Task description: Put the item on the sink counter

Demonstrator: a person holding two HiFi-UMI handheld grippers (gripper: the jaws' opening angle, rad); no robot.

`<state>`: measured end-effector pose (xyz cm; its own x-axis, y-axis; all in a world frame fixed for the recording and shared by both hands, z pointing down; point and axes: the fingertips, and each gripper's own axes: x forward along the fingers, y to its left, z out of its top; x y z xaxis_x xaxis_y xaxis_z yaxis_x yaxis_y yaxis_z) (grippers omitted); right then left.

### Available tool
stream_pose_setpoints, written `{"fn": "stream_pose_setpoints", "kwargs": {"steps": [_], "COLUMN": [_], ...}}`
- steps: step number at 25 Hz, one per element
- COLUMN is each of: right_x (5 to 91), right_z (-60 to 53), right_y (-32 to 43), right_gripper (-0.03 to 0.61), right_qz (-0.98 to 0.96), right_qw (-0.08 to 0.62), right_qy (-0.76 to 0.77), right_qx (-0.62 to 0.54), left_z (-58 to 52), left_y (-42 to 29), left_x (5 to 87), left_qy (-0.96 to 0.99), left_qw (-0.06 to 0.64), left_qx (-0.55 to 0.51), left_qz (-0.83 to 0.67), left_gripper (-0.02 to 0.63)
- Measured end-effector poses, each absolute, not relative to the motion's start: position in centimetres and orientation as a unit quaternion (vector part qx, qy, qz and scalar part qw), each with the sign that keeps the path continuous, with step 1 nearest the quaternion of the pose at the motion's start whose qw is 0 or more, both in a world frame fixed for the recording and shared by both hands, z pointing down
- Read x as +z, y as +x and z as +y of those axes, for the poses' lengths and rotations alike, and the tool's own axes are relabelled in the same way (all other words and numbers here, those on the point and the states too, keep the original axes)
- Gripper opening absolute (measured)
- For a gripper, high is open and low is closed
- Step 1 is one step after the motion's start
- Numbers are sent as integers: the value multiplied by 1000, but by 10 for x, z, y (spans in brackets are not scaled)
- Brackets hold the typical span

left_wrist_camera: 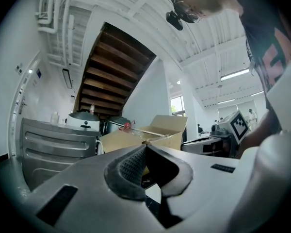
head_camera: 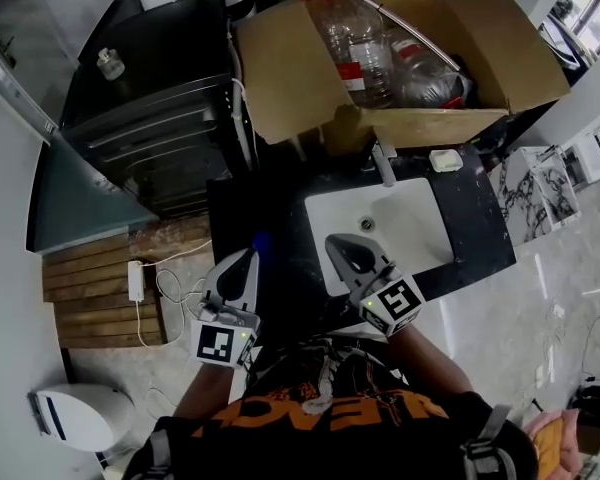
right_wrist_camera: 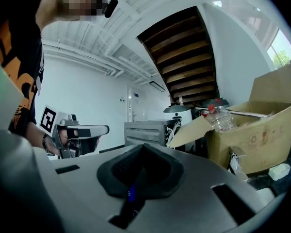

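Showing clear plastic bottles (head_camera: 365,48), one red-labelled with print too small for reading, filling an open cardboard box (head_camera: 280,88); holding left gripper (head_camera: 248,260) and right gripper (head_camera: 342,246) fingers pressed together, gripping nothing.

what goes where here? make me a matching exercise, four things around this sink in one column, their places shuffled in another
Things
1. plastic bottles
2. white adapter
3. small white block
4. small clear jar

Places
A. on the black sink counter, right of the faucet
B. on the wooden slat mat
C. on the dark cabinet top
D. inside the cardboard box

Pairs: 1-D, 2-B, 3-A, 4-C
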<state>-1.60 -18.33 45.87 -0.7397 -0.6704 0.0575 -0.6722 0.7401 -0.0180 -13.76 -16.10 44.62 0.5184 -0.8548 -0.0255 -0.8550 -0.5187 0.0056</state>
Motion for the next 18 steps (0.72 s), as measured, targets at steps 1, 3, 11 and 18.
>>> {"fn": "stream_pose_setpoints", "kwargs": {"steps": [1, 3, 11, 18], "right_x": [459, 460, 433, 435], "right_z": [-182, -178, -176, -175], "right_y": [-15, -13, -14, -22], "right_gripper": [14, 14, 12, 14], "right_qz": [-932, -932, -931, -932], "right_qw": [26, 32, 11, 8], "right_qy": [361, 361, 364, 362], "right_qx": [19, 18, -3, -4], "left_z": [-159, -157, -160, -158], "left_y": [-136, -134, -134, -141], "left_x": [447, 447, 436, 439], "left_qy": [-873, -872, -869, -870], "left_qw": [1, -5, -5, 2], "left_qx": [12, 17, 32, 20], "left_qz": [488, 489, 494, 493], "left_gripper": [15, 15, 15, 15]}}
